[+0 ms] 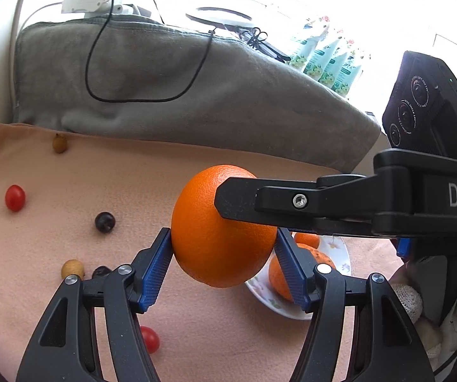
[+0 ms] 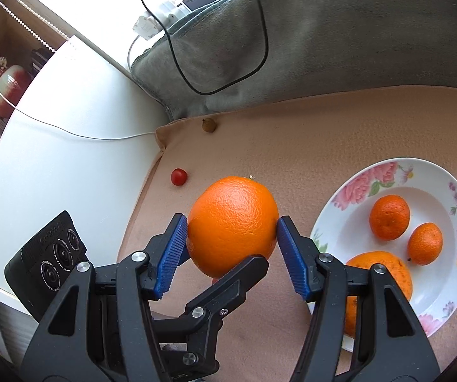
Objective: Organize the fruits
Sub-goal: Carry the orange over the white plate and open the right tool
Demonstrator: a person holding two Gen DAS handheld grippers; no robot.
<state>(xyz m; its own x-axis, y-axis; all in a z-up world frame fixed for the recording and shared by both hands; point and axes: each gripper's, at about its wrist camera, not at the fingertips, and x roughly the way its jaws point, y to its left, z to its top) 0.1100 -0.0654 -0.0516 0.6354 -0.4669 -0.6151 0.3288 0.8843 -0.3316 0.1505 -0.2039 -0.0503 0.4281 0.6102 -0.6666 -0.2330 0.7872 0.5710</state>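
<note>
A large orange (image 1: 222, 226) hangs above the peach cloth, held by both grippers at once. My left gripper (image 1: 223, 248) is shut on it, blue pads on both sides. My right gripper (image 2: 231, 242) also grips the orange (image 2: 233, 219); in the left wrist view its black finger (image 1: 244, 197) crosses from the right. A floral white plate (image 2: 445, 191) at the right holds three oranges (image 2: 389, 218). The plate also shows in the left wrist view (image 1: 339, 248) behind the held orange.
Small fruits lie on the cloth: cherry tomatoes (image 1: 15, 197) (image 1: 149, 339), dark grapes (image 1: 104, 221), tan longans (image 1: 73, 268) (image 1: 59, 143). A grey folded towel (image 1: 164, 79) with a black cable lies at the back. A white cabinet top (image 2: 62, 159) borders the cloth's left edge.
</note>
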